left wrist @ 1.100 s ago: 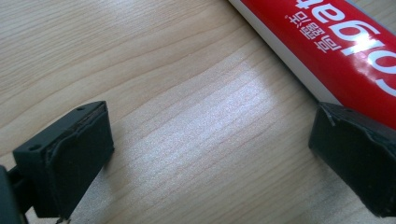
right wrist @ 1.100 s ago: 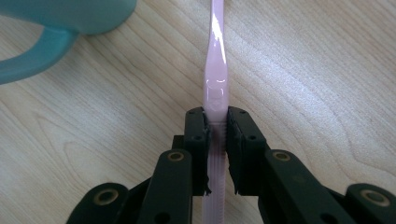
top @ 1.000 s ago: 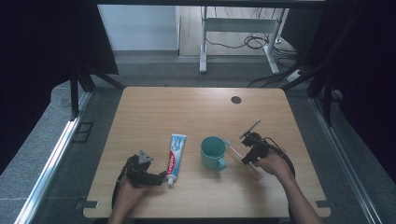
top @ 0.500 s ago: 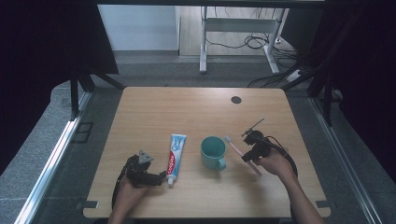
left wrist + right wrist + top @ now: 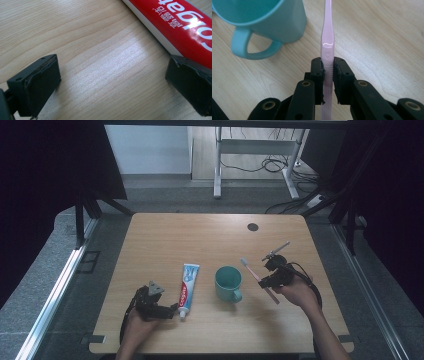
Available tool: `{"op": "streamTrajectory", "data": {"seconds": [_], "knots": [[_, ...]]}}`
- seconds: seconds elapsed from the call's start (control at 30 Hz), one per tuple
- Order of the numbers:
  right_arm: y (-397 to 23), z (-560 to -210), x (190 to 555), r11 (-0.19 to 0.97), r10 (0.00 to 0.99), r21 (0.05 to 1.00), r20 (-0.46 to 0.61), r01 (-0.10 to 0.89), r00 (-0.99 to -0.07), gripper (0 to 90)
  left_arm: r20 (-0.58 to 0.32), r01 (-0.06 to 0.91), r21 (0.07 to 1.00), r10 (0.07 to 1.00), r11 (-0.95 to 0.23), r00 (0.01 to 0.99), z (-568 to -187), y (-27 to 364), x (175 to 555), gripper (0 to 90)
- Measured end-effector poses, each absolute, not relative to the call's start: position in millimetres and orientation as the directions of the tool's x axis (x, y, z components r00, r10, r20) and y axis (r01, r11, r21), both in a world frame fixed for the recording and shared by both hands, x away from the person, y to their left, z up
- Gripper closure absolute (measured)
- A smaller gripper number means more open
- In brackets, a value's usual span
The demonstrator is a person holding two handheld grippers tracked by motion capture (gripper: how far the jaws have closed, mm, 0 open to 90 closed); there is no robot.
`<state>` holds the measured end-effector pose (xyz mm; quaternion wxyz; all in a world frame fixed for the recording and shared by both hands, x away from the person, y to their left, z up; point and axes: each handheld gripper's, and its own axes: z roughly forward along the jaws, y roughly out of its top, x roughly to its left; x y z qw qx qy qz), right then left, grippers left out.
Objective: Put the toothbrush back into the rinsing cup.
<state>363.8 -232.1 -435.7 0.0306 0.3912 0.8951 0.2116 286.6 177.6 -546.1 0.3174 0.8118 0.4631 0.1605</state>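
The right gripper is clamped tight on the handle of a pink toothbrush, which it holds off the table just to the 3 o'clock side of the teal mug, the brush head slanting up toward 11 o'clock. The left gripper rests at about 8 o'clock from the mug with its jaws spread wide and nothing between them, one jaw just beside the toothpaste tube.
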Motion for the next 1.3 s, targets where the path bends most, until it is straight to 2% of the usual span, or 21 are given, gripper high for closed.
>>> {"op": "streamTrajectory", "data": {"seconds": [0.5, 1.3], "knots": [[-229.8, -410.9, 357.9, 0.578, 0.698, 0.498, 0.107, 0.646, -0.708, 78.2, -0.034, 0.649, 0.666, 0.854, -0.368, 0.519, -546.2, 177.4, 286.9, 0.0], [-217.7, -397.1, 352.5, 0.542, 0.668, 0.639, 0.067, 0.547, -0.741, 78.3, -0.034, 0.65, 0.665, 0.854, -0.368, 0.518, -546.1, 177.4, 287.0, 0.0]]}}
